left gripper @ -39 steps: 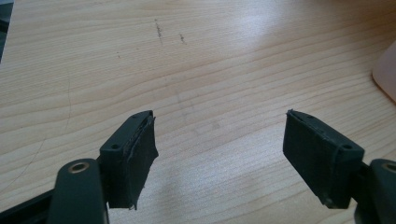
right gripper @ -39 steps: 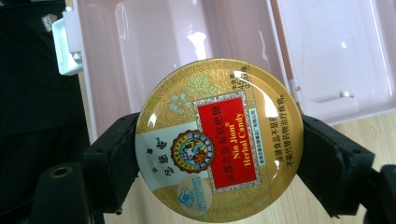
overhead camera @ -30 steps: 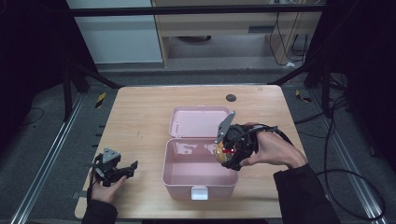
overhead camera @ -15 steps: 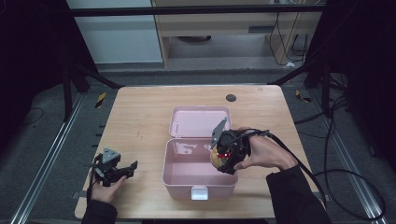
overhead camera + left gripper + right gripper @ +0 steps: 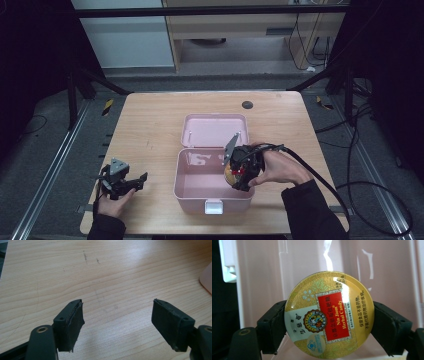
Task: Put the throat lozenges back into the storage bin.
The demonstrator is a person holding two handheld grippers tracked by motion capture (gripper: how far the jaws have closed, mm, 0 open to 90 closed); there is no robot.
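Holding the tin by its rim made sense, since the right gripper pinched it edge-on from both sides and I could lower it flat into the pink box. It hung just over the box's right side, lid flipped open to the far side. The left gripper sat parked near the table's left edge, jaws spread wide with nothing between them, out of the way. Compared with a second ago, the right hand had slid left and nearer, deeper over the box; the left hadn't budged.
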